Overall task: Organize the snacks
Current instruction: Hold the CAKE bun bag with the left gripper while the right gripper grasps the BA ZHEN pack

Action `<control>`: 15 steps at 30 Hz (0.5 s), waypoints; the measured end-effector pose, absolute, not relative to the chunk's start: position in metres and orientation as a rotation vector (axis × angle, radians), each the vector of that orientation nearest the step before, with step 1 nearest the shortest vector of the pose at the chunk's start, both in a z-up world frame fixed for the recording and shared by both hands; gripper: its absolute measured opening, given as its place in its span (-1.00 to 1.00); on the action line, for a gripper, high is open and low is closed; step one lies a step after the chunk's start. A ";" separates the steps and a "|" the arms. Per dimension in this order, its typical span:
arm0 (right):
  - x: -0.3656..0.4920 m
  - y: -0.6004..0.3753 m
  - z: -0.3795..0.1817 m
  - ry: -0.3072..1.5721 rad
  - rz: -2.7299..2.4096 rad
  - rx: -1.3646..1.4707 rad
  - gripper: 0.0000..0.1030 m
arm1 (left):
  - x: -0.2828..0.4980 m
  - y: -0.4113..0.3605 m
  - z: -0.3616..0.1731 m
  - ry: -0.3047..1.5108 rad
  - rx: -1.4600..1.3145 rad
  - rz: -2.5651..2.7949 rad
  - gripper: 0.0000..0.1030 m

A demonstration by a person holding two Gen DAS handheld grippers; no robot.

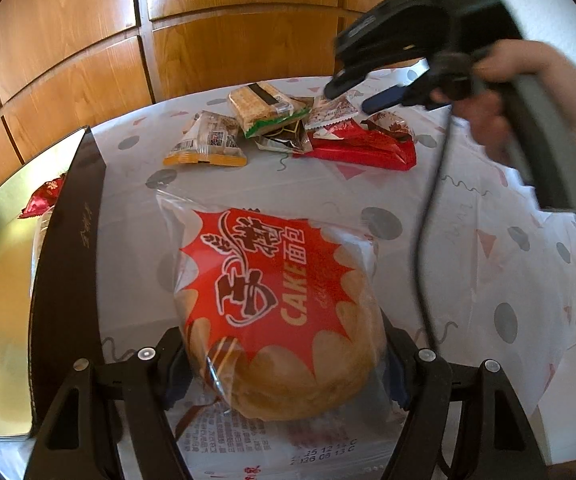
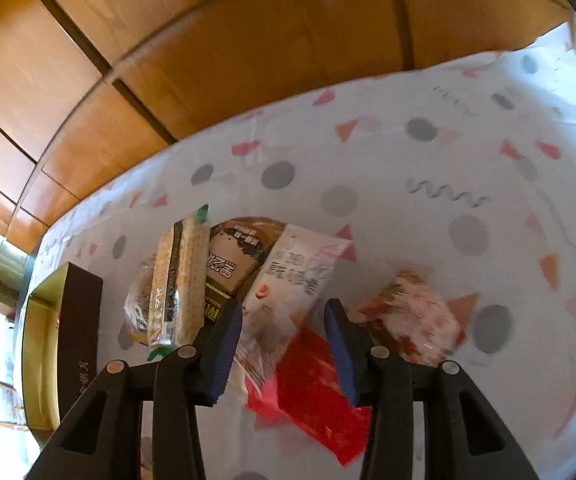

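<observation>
Left gripper (image 1: 283, 364) jaws clamp bagged cake bun (image 1: 275, 312) just above patterned surface (image 1: 468, 264), beside gold-lined box (image 1: 67, 240); right gripper (image 2: 283, 344), jaws apart, hovers over snack pile (image 2: 247, 276).

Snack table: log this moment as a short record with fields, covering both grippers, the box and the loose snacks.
left gripper: shut on the cake bun, a round bun in a clear wrapper with a red label
right gripper: open, above the snack pile, holding nothing
box: dark, gold-lined, open, at the table's left; a red packet already inside
snack pile: several packets bunched at the far side, some overlapping
table: white cloth with grey dots and pink triangles
</observation>
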State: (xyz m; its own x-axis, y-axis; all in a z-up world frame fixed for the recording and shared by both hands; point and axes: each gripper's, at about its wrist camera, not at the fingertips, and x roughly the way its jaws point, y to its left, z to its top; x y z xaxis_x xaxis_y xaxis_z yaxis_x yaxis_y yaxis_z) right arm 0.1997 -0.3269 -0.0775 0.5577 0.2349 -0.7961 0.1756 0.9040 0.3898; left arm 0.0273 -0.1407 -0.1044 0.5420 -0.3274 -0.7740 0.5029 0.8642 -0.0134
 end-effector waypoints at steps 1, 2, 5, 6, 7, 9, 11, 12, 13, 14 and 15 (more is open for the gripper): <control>0.199 -0.326 -0.077 0.974 0.042 0.466 -0.58 | 0.027 -0.141 -0.104 0.868 0.220 -0.499 0.47; 0.195 -0.325 -0.073 0.954 0.052 0.473 -0.66 | 0.027 -0.141 -0.104 0.868 0.220 -0.499 0.47; 0.175 -0.328 -0.059 0.904 0.070 0.484 -0.76 | 0.027 -0.141 -0.104 0.868 0.219 -0.500 0.47; 0.167 -0.330 -0.056 0.895 0.076 0.493 -0.76 | 0.027 -0.141 -0.104 0.867 0.219 -0.499 0.47; 0.157 -0.334 -0.053 0.886 0.081 0.501 -0.76 | 0.026 -0.141 -0.104 0.866 0.220 -0.499 0.47; 0.137 -0.344 -0.050 0.877 0.086 0.530 -0.76 | 0.026 -0.141 -0.104 0.865 0.219 -0.498 0.47; 0.108 -0.358 -0.052 0.876 0.109 0.601 -0.76 | 0.027 -0.141 -0.104 0.864 0.218 -0.497 0.47; 0.098 -0.363 -0.054 0.877 0.112 0.615 -0.76 | 0.027 -0.140 -0.104 0.864 0.217 -0.497 0.47; 0.088 -0.369 -0.057 0.884 0.109 0.620 -0.76 | 0.027 -0.140 -0.104 0.866 0.215 -0.496 0.47; 0.077 -0.374 -0.061 0.897 0.101 0.621 -0.75 | 0.027 -0.140 -0.104 0.867 0.213 -0.496 0.47; 0.070 -0.378 -0.065 0.911 0.090 0.623 -0.74 | 0.027 -0.140 -0.104 0.868 0.212 -0.495 0.47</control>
